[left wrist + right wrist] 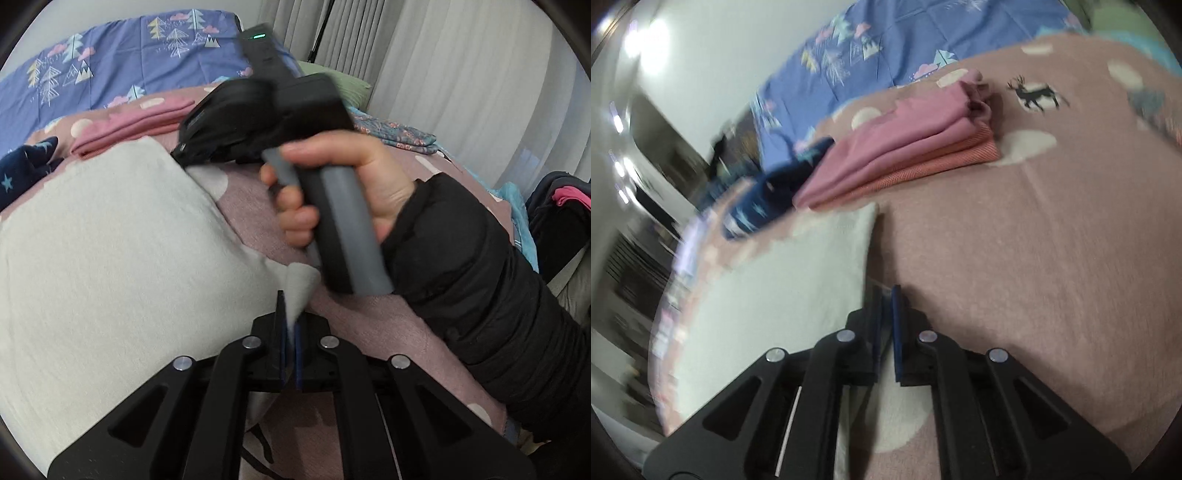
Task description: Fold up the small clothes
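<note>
On the pink blanket (369,332), a folded pink stack (901,155) is done, while the white garment (110,258) is mid-fold: the left gripper (290,332) pinches its corner, and the right gripper (886,325) is nearly closed, its contents unclear.

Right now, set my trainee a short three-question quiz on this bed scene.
1. True or false: the left gripper has its jaws shut on a corner of the white cloth.
2. What lies folded beyond the white cloth: (a) pink clothes, (b) a yellow towel, (c) socks?
3. What animal is printed on the pink blanket?

Key: 1 true; 2 (a), the pink clothes; 3 a deer.
</note>
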The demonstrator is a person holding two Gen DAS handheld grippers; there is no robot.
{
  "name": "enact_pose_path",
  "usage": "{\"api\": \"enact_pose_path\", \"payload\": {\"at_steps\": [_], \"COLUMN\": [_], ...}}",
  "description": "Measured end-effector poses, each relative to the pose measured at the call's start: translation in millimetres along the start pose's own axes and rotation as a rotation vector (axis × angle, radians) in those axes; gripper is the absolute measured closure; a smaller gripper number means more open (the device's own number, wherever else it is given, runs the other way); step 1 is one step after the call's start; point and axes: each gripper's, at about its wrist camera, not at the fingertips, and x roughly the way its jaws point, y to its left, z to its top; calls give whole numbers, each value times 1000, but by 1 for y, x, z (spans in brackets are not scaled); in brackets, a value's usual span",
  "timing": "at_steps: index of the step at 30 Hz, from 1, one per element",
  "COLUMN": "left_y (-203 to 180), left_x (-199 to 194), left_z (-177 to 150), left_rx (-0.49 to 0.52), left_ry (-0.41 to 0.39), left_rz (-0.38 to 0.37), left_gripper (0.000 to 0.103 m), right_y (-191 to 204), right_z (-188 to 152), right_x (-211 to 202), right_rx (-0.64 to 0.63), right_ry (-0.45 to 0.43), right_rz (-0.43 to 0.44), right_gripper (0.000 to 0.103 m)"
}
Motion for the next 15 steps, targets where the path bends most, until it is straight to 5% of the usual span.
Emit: {"api": "enact_pose_path", "payload": {"at_steps": [2,4,9,15], "left_y": [-2,-5,6,102], "left_x": [-6,-16,-74,-186], "left_z": [0,-3,-41,-135], "left_rx": [-1,7,18,-294], "left_ry": [-16,-38,-99,-129], "left_rz": [-9,-1,91,393], "left_gripper": [75,65,60,59], "right_y": [-2,-1,-6,19], "right_z": [1,-7,-42,-77], "right_x": [-16,-32,-63,-117], "right_rx": [13,-12,-18,-63], "right_ry": [-40,-88,-122,-280], "right_rz": [-15,-51,-95,-303], "right_gripper": [88,80,82,82]}}
